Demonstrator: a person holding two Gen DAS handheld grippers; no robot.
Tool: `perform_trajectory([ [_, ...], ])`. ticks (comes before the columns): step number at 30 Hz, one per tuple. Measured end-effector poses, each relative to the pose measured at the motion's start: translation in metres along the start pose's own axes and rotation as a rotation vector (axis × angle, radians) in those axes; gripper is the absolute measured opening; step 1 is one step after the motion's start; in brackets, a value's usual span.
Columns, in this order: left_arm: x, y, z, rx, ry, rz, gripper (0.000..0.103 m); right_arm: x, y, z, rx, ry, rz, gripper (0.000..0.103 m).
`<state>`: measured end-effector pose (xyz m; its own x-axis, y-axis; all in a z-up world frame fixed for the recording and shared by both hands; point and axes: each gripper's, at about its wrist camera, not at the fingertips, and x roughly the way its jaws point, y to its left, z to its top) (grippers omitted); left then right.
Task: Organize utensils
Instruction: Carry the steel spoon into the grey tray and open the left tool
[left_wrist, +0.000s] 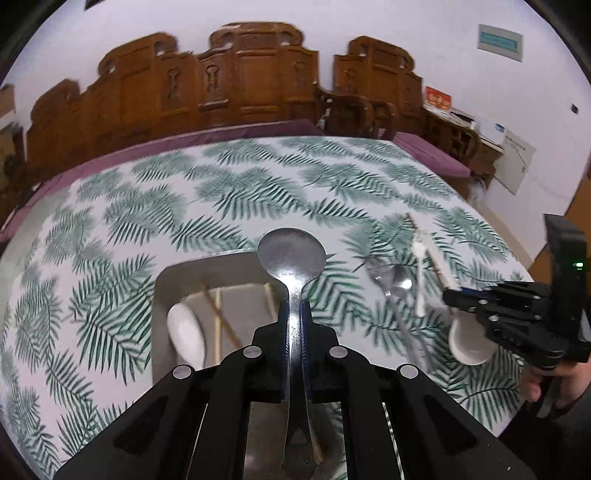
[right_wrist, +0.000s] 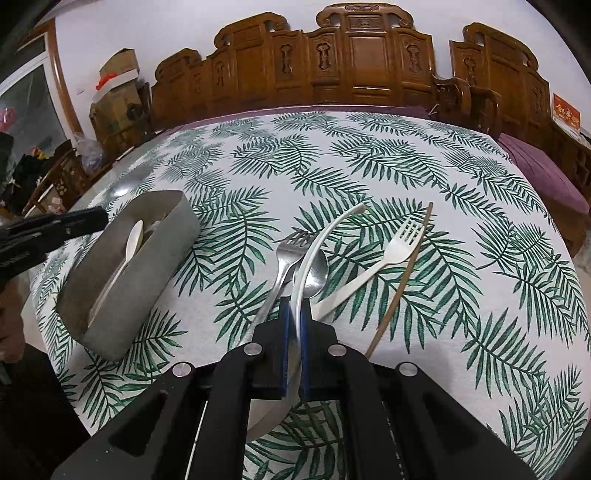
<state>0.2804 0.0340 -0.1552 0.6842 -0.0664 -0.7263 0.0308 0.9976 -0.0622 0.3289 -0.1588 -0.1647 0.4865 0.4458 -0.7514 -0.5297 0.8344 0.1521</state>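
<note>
Two utensils are in hand at once, one per tool. The left tool (left_wrist: 294, 314) is clamped on the handle of a metal spoon (left_wrist: 291, 254), gripped partway along so the round bowl sticks out ahead; it hangs above the grey tray (right_wrist: 173, 236), which looks like a carry toward a drop there. The right tool (right_wrist: 294, 314) is clamped on a white ladle (right_wrist: 317, 243), seen edge-on as a thin curved strip rising from between the blue pads, its round bowl down near the camera. In the left view that bowl (left_wrist: 471, 343) shows as a pale cup under the tool. Holding it by the handle close to the bowl probably keeps the long curved handle from swinging. The tray stands on the surface (right_wrist: 369, 170), on a palm-leaf cloth, and already holds a white spoon (left_wrist: 186, 336) and chopsticks (left_wrist: 218, 314), so sorting is partly done. Loose on the cloth lie a metal fork (right_wrist: 284, 266) and a second metal spoon (right_wrist: 316, 273), overlapping, with a white fork (right_wrist: 384, 258) beside them and one chopstick (right_wrist: 402, 277) touching or crossing its tines; I cannot tell which. Both metal spoons are shiny and mirror the room, likely slick in a grip, while the white pieces look matte and light.
</note>
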Motion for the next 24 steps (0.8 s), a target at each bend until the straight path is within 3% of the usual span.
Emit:
perform_trajectory([
  [17,0.045,0.031,-0.024,-0.029,0.157,0.075,0.005,0.009,0.026,0.009,-0.033,0.000,0.043,0.007],
  [24,0.048,0.030,-0.027,-0.013,0.172,0.079,0.005,0.011,0.025,0.010,-0.032,0.004,0.040,0.007],
])
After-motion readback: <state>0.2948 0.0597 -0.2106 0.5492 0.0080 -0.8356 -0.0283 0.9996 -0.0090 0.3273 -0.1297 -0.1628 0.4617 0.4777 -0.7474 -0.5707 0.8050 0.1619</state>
